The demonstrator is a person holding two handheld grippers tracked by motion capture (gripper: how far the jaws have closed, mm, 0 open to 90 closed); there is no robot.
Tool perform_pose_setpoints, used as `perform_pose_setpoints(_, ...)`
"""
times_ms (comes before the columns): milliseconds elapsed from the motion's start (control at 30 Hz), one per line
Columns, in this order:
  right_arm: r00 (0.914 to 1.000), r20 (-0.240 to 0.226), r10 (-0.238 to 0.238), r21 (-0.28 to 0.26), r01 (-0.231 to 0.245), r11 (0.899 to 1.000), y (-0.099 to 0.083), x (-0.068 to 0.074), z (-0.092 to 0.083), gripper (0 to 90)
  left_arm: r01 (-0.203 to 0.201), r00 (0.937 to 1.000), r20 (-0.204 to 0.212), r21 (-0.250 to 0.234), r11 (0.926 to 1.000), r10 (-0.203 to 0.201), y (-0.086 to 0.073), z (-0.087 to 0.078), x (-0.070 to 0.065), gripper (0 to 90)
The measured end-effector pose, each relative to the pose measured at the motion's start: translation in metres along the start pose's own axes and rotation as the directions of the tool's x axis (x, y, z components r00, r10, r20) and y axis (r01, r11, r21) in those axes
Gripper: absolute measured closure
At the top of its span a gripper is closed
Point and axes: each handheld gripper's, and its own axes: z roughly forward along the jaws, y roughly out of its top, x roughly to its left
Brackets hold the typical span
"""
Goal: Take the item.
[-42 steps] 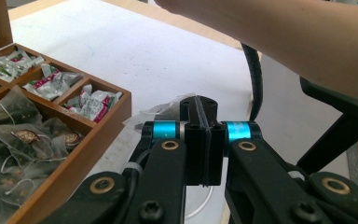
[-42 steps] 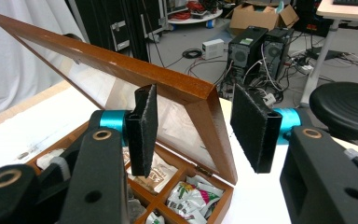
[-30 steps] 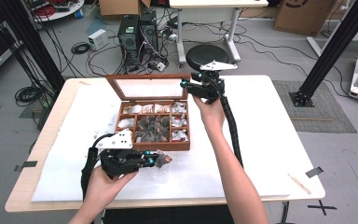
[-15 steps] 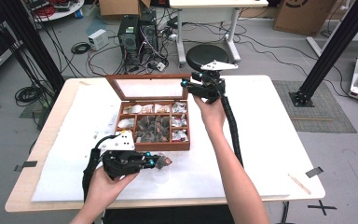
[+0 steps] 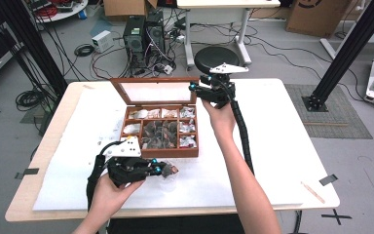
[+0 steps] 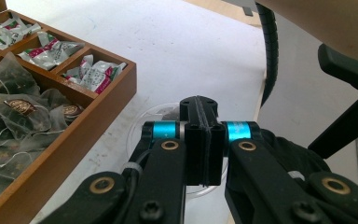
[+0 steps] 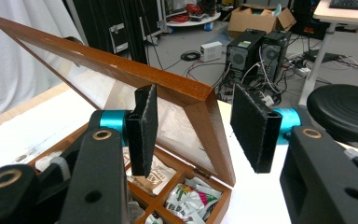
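A wooden tea box (image 5: 160, 152) sits mid-table with its glass lid (image 5: 156, 91) raised; its compartments hold tea bags and sachets. My right gripper (image 5: 195, 88) is open at the lid's right corner, one jaw on each side of the lid frame (image 7: 121, 70) without pressing it. My left gripper (image 5: 163, 170) is just in front of the box (image 6: 98, 112), shut on a brownish tea bag (image 5: 172, 169). The bag hangs over a clear round cup (image 5: 168, 183). In the left gripper view, the shut gripper (image 6: 199, 105) covers most of the cup (image 6: 140, 128).
A white mat (image 5: 272, 146) covers the wooden table. A thin wooden stick (image 5: 312, 191) lies at the front right. A black stool (image 5: 213, 57) stands behind the table, with computer towers (image 5: 143, 31) and cables on the floor.
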Motion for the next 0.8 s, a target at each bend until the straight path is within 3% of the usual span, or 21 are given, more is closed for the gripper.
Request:
perform_pose_setpoints(67,1.0,-0.001,0.003,0.001,-0.003,1.0,0.0,0.0,0.0,52.3,0.0,0.9999,-0.011,-0.007,1.0,-0.001,0.0,0.0,0.0,88.1)
perform_pose_setpoints(133,1.0,0.0,0.0,0.0,0.0,1.0,0.0,0.0,0.0,52.3,0.008,0.9996,-0.025,-0.013,0.9999,-0.009,0.0,-0.001,0.001,74.9)
perform_pose_setpoints(400,1.0,-0.001,-0.002,0.001,0.002,1.0,0.0,0.0,0.0,52.3,0.013,0.9979,-0.062,-0.047,0.9988,-0.016,0.0,-0.004,0.007,56.7)
perform_pose_setpoints(800,1.0,-0.008,-0.005,0.006,0.005,1.0,0.0,-0.001,-0.001,52.1,-0.004,0.9892,-0.146,-0.108,0.9942,-0.012,-0.01,-0.021,0.022,49.7)
